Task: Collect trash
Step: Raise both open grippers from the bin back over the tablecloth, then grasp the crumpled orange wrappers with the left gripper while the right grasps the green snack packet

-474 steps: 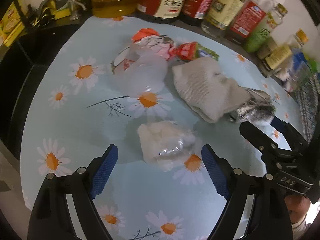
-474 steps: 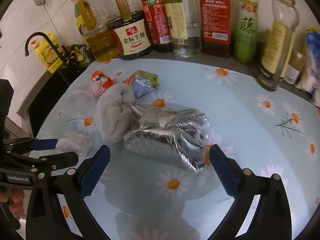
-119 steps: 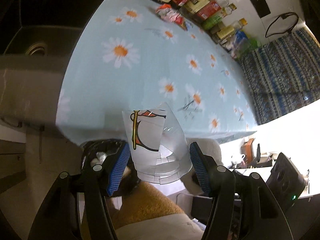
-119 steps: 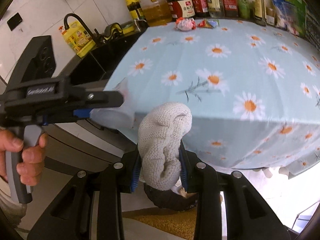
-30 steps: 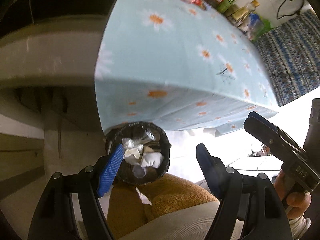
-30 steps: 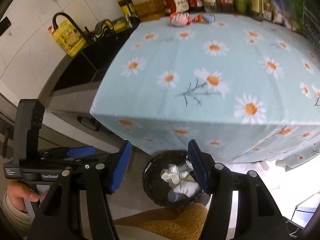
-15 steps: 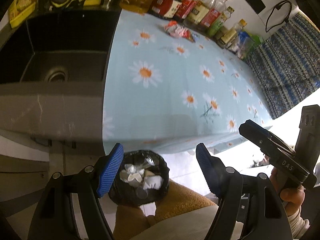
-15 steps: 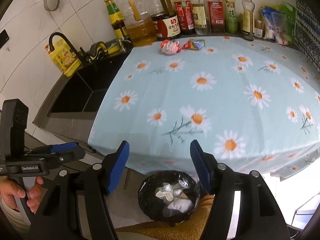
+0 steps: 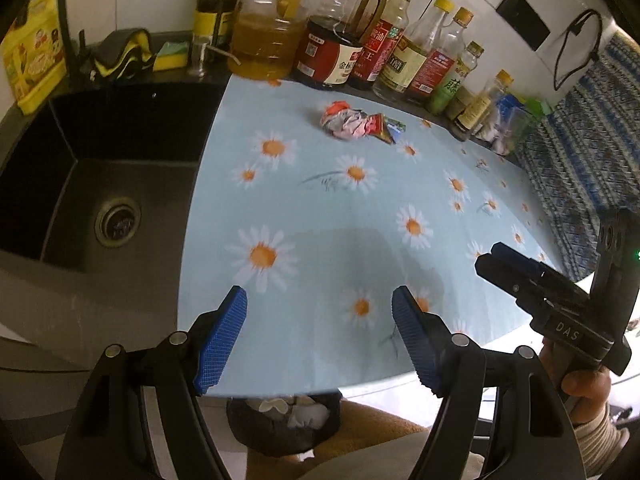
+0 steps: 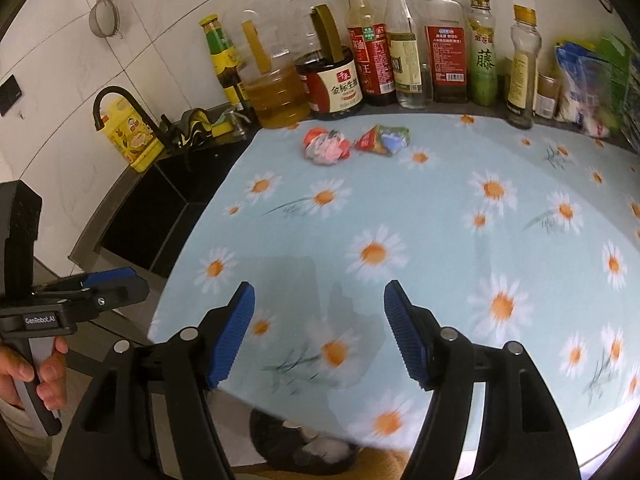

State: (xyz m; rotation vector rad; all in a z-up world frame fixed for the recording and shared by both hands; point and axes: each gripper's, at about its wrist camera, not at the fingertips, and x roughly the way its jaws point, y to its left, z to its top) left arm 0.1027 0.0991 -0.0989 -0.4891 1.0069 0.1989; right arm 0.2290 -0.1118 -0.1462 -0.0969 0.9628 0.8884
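Two pieces of trash lie at the far end of the daisy-print table: a crumpled red and white wrapper [image 9: 344, 122] [image 10: 326, 145] and a red, blue and green packet [image 9: 386, 126] [image 10: 384, 139] beside it. My left gripper [image 9: 319, 334] is open and empty above the table's near edge. My right gripper [image 10: 319, 330] holds nothing and its jaws are opening, also over the near edge. Below the edge, a black bin [image 9: 284, 426] [image 10: 304, 450] holds white trash. Each gripper appears in the other's view: the right gripper [image 9: 520, 276] at the right, the left gripper [image 10: 100, 284] at the left.
A row of oil and sauce bottles [image 9: 340, 60] [image 10: 392, 68] lines the wall behind the trash. A black sink [image 9: 80, 184] with a tap adjoins the table's left side. A blue patterned cloth [image 9: 580, 168] lies at the right. Hands hold both gripper handles.
Both grippers rose from above the bin and tilted up toward the table, so the bin slid to the bottom of the views. The right jaws widened.
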